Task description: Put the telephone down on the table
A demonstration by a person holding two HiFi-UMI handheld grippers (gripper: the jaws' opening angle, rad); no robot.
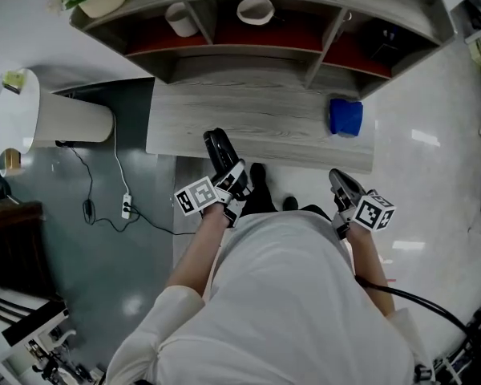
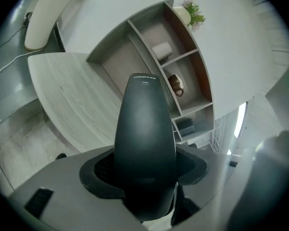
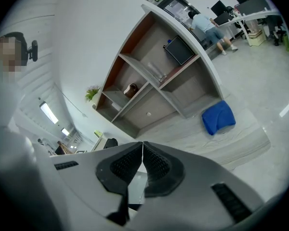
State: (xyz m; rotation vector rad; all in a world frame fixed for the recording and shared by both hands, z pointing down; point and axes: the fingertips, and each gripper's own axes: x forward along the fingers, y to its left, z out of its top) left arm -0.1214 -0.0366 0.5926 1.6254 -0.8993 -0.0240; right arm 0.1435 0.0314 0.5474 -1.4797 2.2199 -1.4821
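Note:
A black telephone handset (image 1: 219, 151) sticks out of my left gripper (image 1: 228, 179), which is shut on it; the handset hangs over the near edge of the grey wooden table (image 1: 256, 119). In the left gripper view the telephone (image 2: 145, 124) rises between the jaw pads of the left gripper (image 2: 144, 172), pointing toward the shelves, with the table (image 2: 67, 95) below and to the left. My right gripper (image 1: 342, 184) hovers off the table's near right edge. Its pads meet with nothing between them in the right gripper view (image 3: 142, 154).
A blue cloth (image 1: 345, 116) lies on the table's right end, also visible as a blue cloth (image 3: 218, 117). A curved shelf unit (image 1: 256, 30) with cups stands behind the table. A white cylinder (image 1: 52, 119) and a power strip (image 1: 126, 207) with cable are at the left on the floor.

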